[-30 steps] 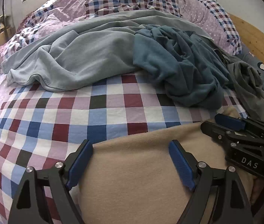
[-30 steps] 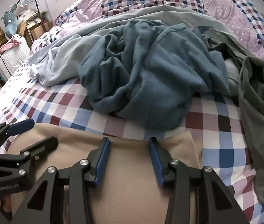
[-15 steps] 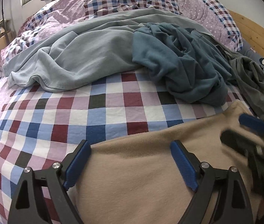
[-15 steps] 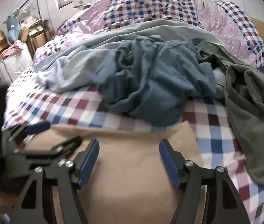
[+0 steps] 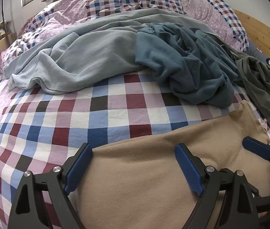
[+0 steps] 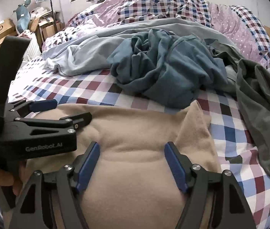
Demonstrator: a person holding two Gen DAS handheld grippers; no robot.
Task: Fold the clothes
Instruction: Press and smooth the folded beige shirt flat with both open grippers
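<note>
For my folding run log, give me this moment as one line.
stage: beige garment flat on checked bedspread | left gripper: open above it | right gripper: opening, gripping nothing | waiting: teal garment, grey-green garment

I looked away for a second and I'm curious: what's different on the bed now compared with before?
The right claw has let its jaws spread and they are opening further; the beige garment lies under them, unpinched. That claw also slid sideways, away from the left claw. The left claw stayed open and in place. The teal garment, light blue garment and grey-green garment have not moved.
</note>
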